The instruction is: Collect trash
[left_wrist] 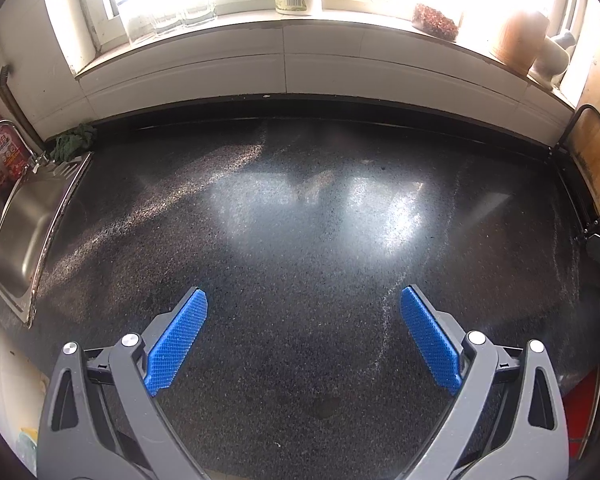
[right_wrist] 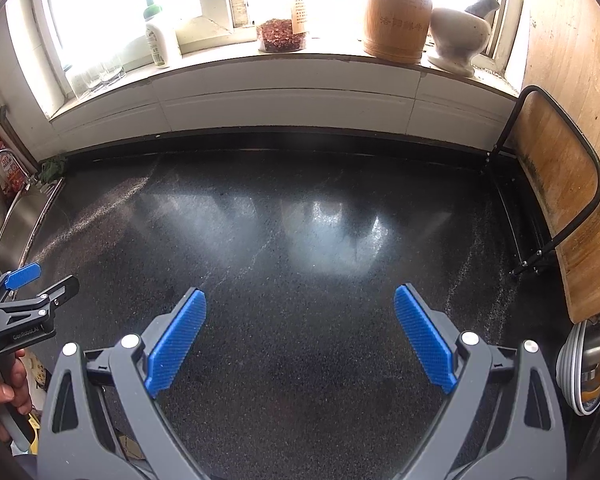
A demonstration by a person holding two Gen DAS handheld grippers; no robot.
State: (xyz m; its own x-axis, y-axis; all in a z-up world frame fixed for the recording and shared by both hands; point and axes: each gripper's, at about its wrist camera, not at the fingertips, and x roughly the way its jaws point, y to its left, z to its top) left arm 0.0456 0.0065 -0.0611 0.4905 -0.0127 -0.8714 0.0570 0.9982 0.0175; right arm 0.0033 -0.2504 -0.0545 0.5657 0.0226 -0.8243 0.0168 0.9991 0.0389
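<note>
Both my left claw and my right claw were wide open and empty over the dark counter. Near the sink I saw no trash, so I could not judge its handling.

— What does the counter look like?
— Dark speckled stone, glossy, with pale window glare across the middle of the frame.

— What lies on it?
— A crumpled green cloth at the upper left, beside the steel sink set into its left edge. A wooden cutting board in a black wire rack stands at the right edge.
</note>
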